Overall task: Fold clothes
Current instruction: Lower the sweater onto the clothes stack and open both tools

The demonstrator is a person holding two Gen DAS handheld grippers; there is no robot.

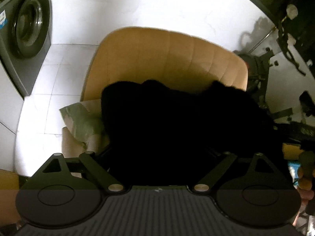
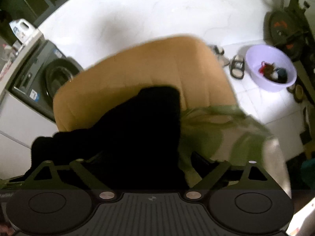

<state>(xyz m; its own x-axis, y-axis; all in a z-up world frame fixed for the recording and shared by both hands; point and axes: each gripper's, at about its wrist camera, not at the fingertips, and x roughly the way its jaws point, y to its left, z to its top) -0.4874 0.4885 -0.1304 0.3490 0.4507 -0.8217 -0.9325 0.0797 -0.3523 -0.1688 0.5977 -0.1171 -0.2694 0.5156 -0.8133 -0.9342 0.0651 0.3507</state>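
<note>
1. Grey washing machine at 10 o'clock in the left wrist view; not involved.
2. Left gripper spread wide, holding nothing, above black garment.
3. Garment lies bunched on tan chair, centre frame; no clean fold visible, so folding looks unfinished.
4. Right gripper also wide, empty; green patterned cloth at 3 o'clock, blurred, unfolded.
5. Lilac basin at 2 o'clock.

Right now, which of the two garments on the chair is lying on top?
The black garment lies on top; the green patterned cloth shows only at its edge, spread underneath on the tan chair.
</note>
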